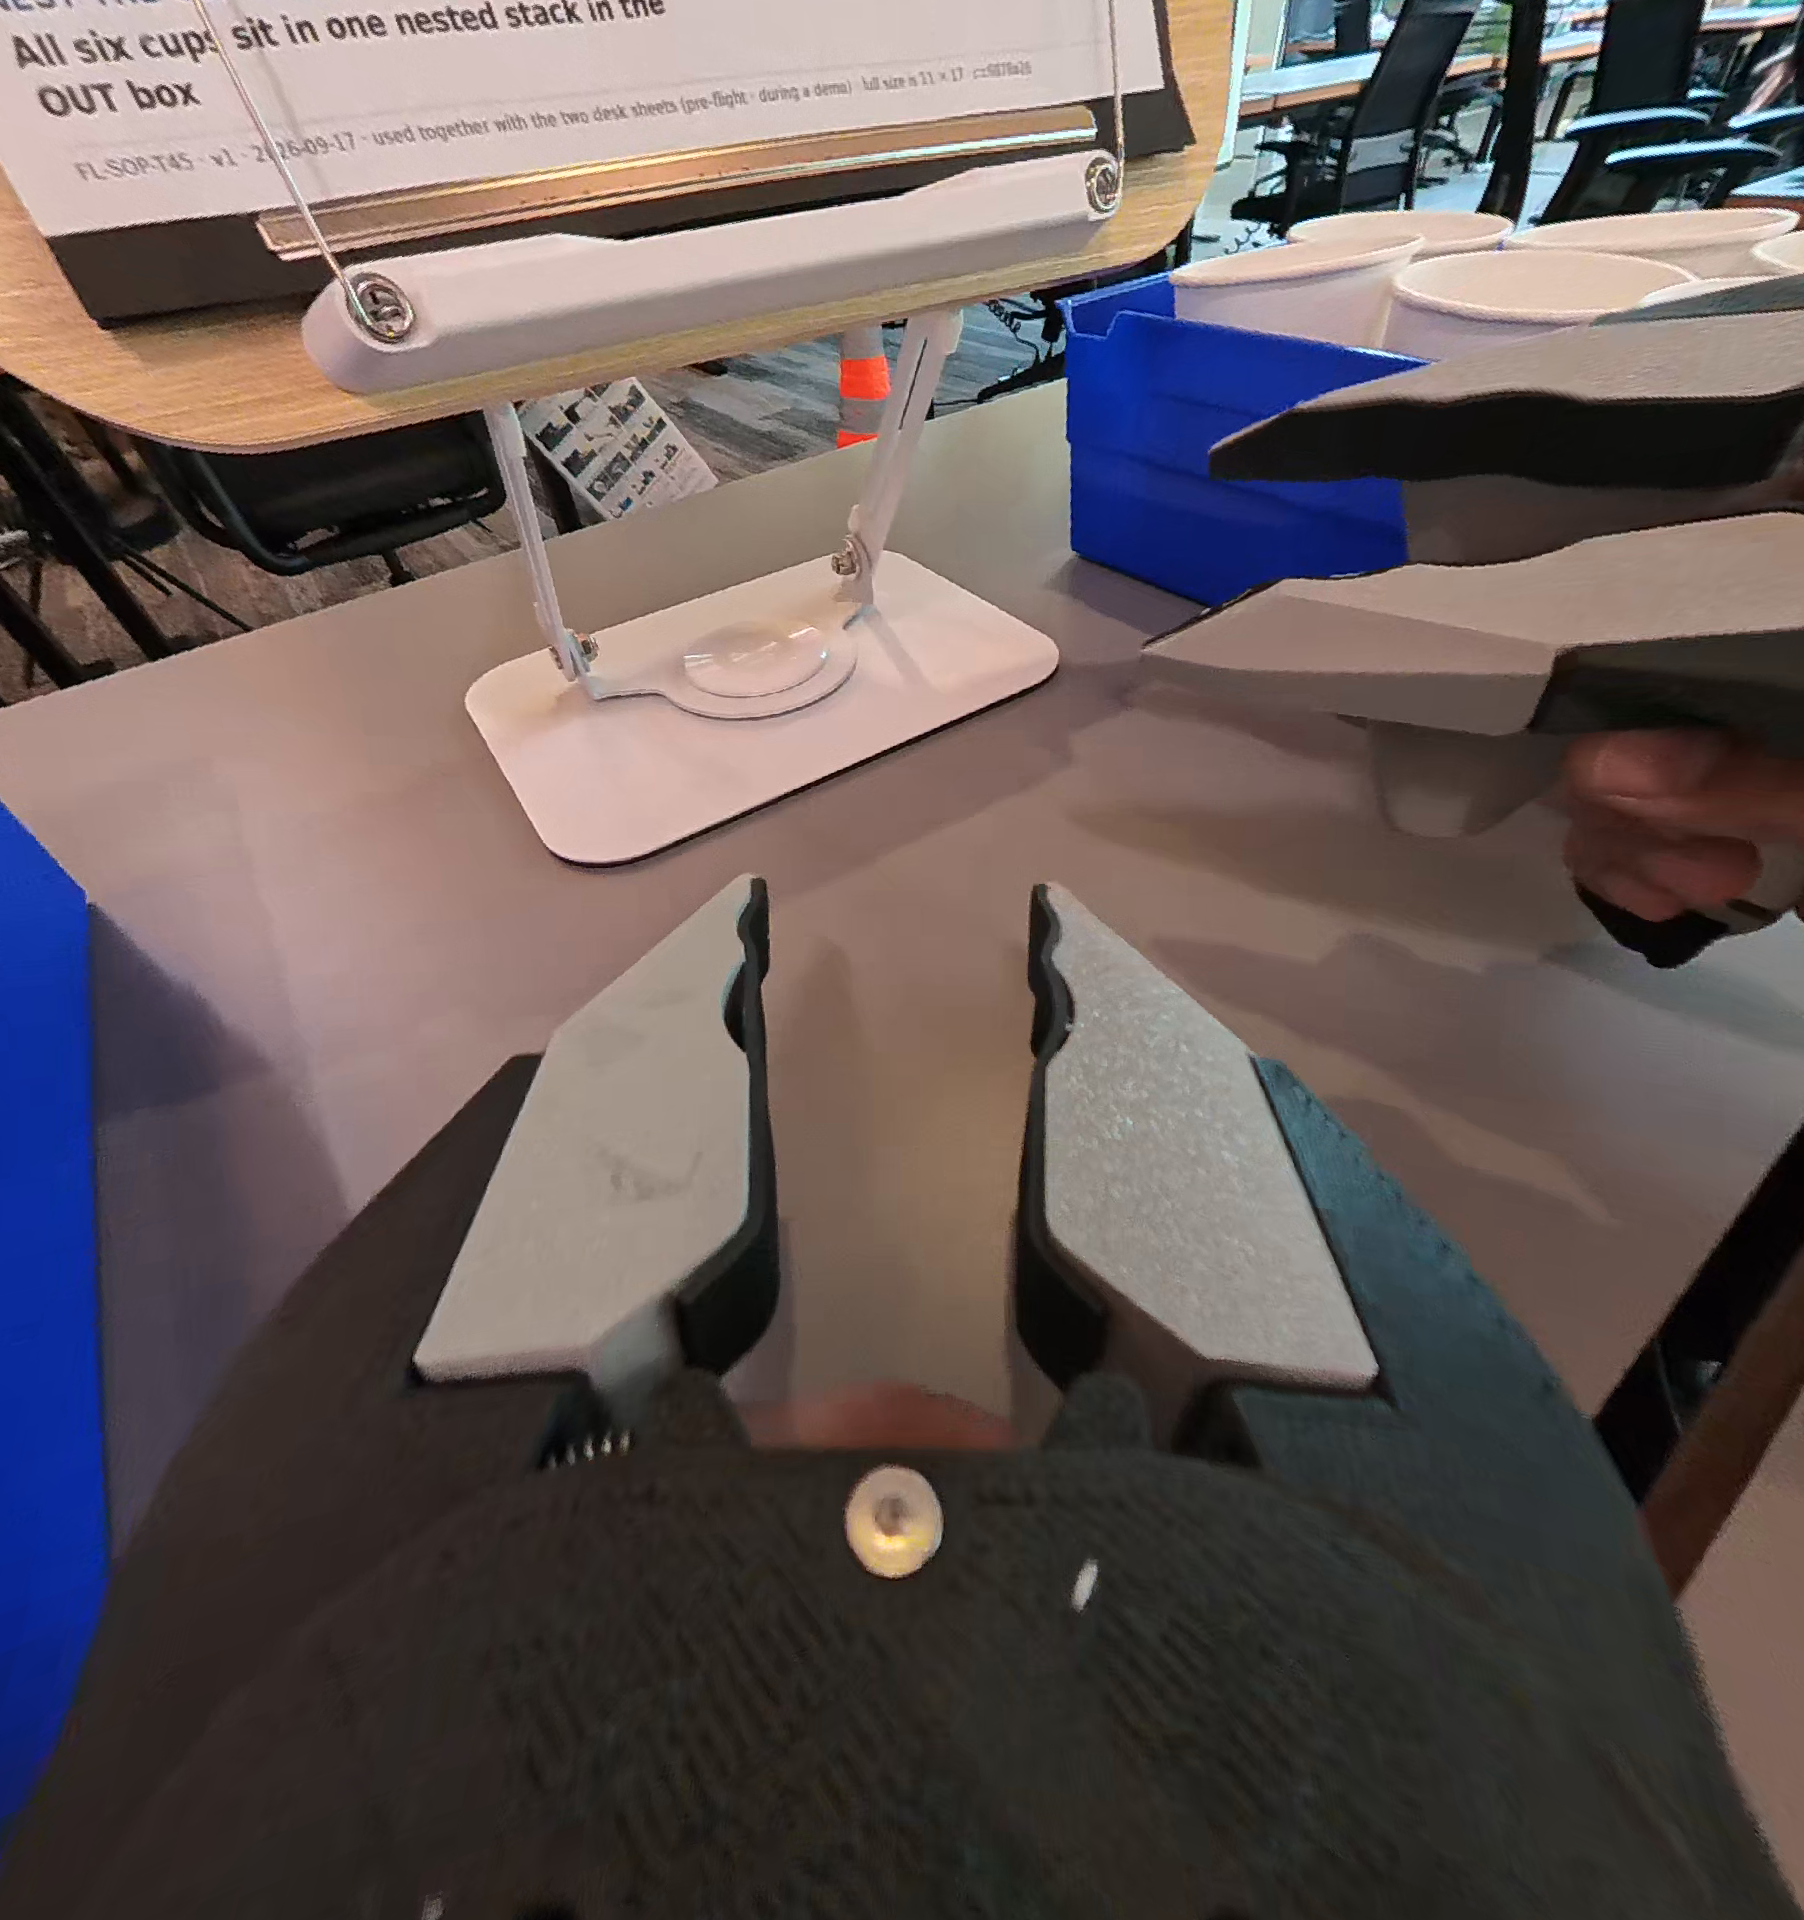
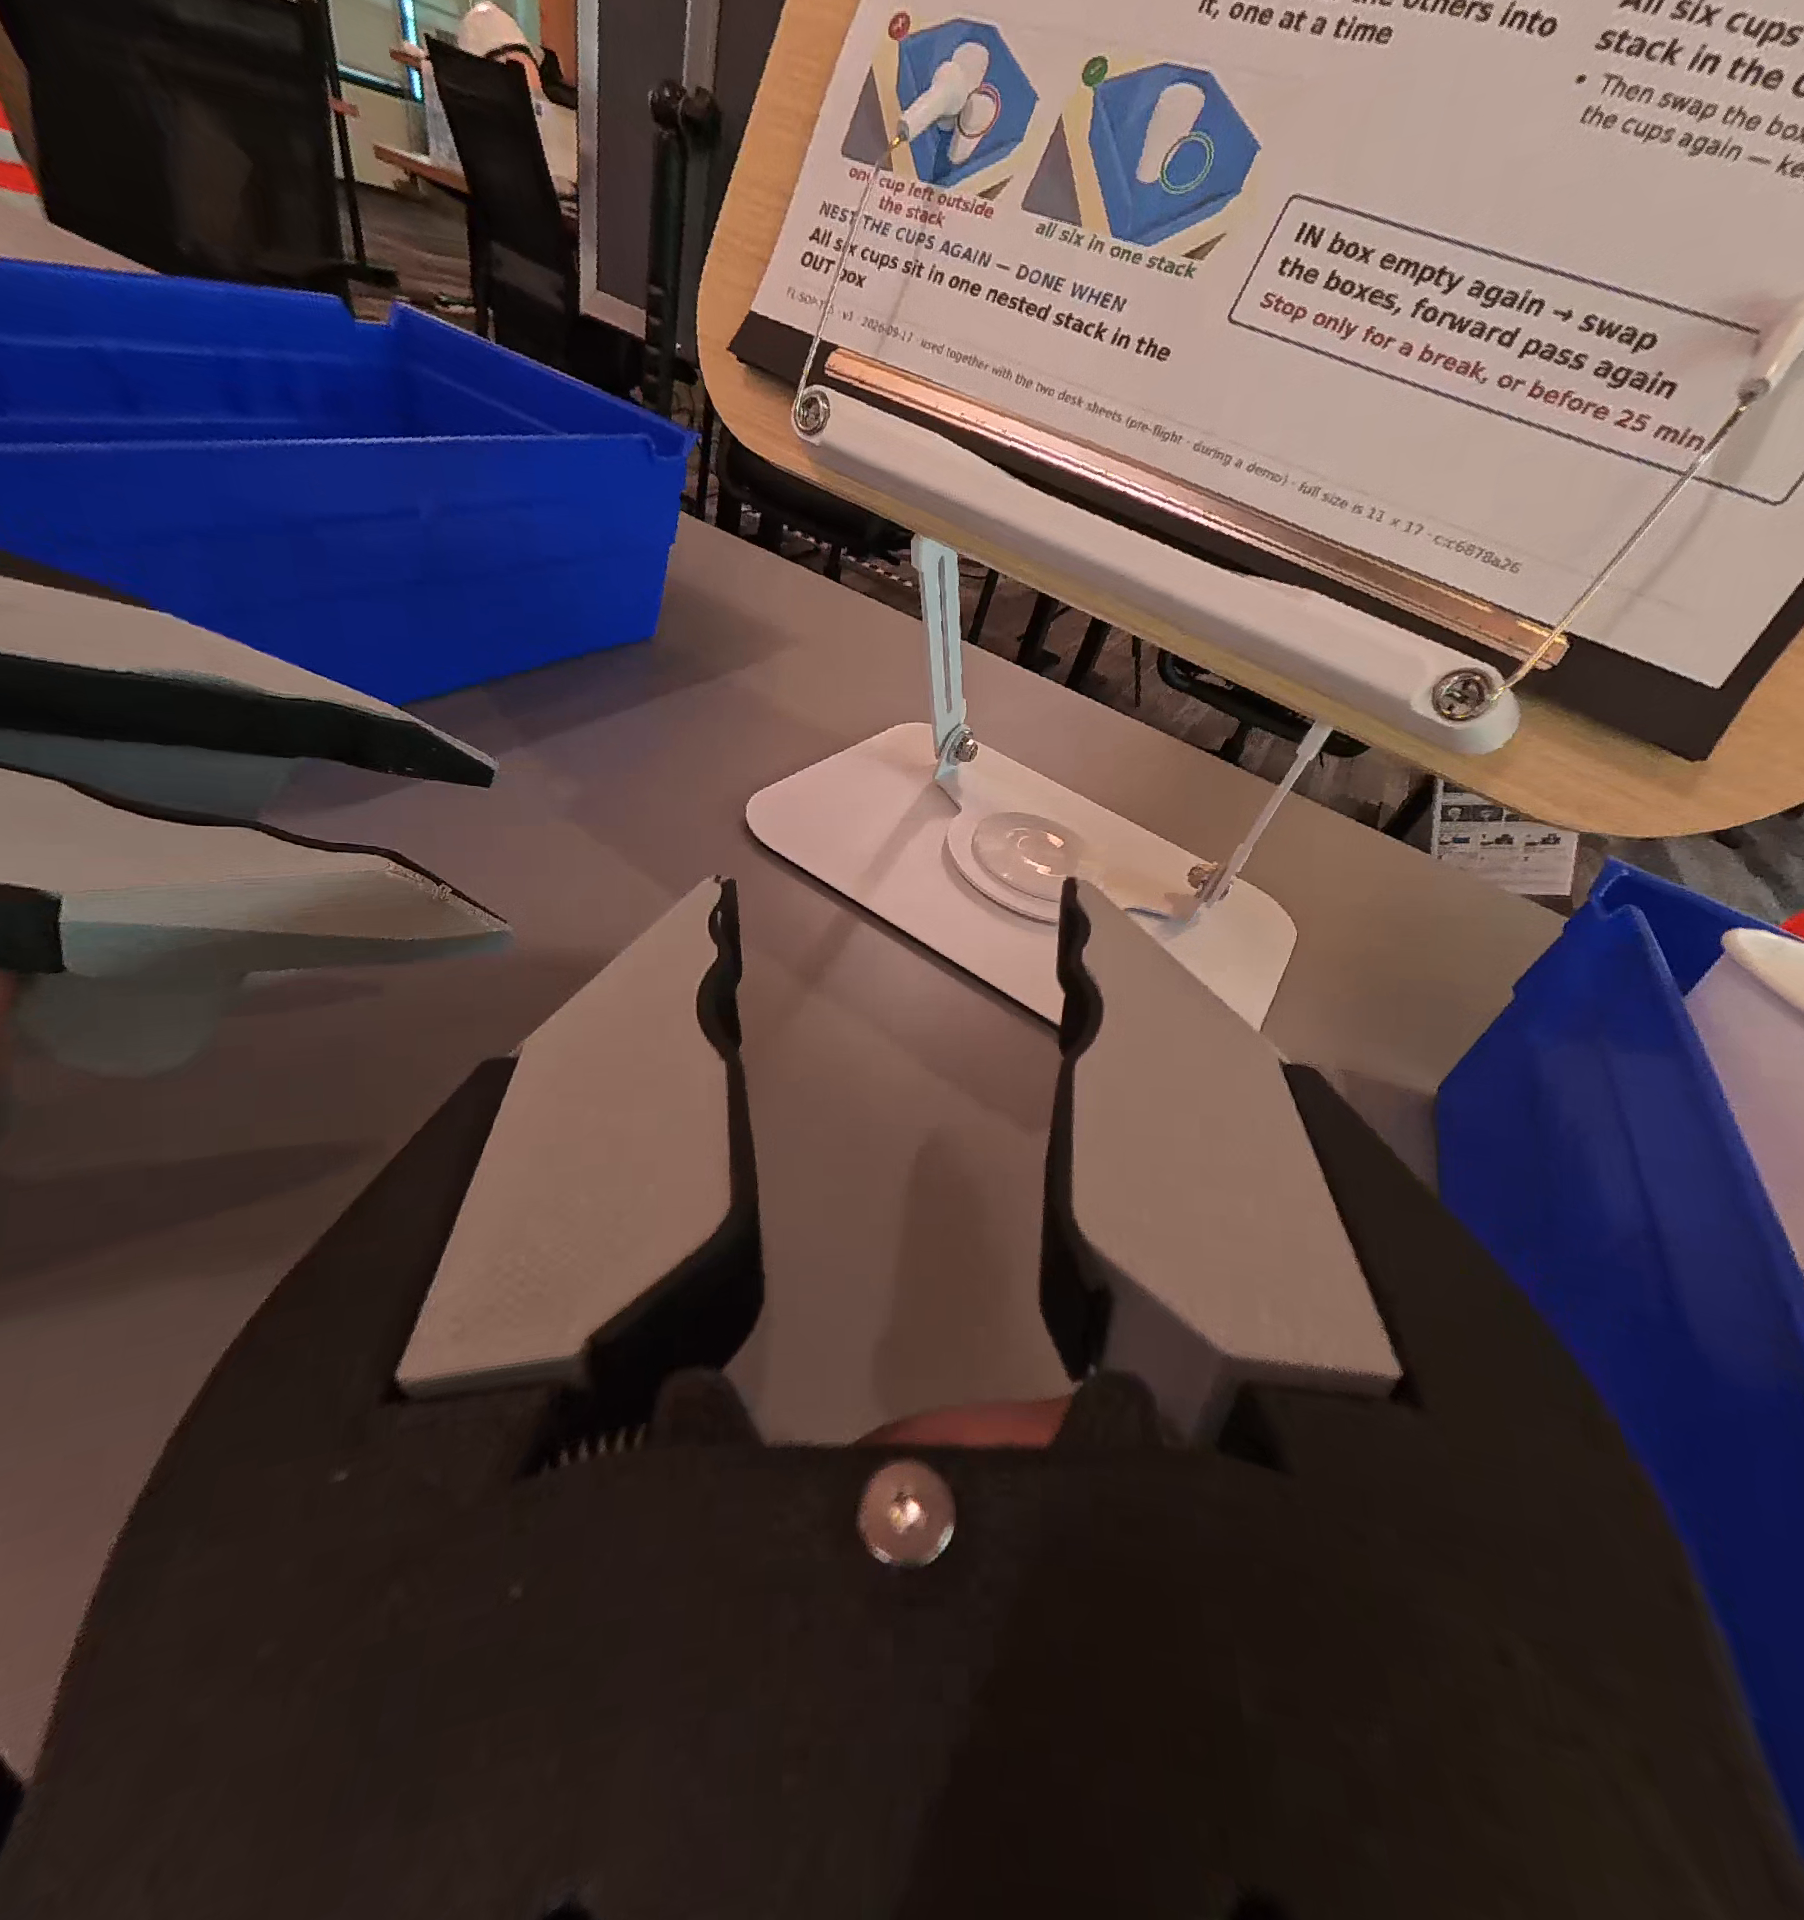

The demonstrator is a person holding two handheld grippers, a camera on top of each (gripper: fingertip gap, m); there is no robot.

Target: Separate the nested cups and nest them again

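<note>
A white printed instruction sheet [image 2: 1345,260] is standing on a stand; both the left gripper [image 1: 898,904] and right gripper [image 2: 893,899] are hovering spread, seemingly empty, over the grey desk [image 1: 358,831].

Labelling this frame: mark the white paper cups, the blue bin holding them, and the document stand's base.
white paper cups [image 1: 1532,301], left wrist view, front cup's wall.
blue bin [image 1: 1220,468], left wrist view, side wall.
document stand's base [image 1: 669,769], left wrist view, bare plate.

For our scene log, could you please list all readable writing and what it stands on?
I will not quote writing; only where it stands.
Instruction sheet on the wooden stand: printed lines and captioned pictures.
Leaflet behind the desk: too small to read.
Blue bin: none visible.
</note>
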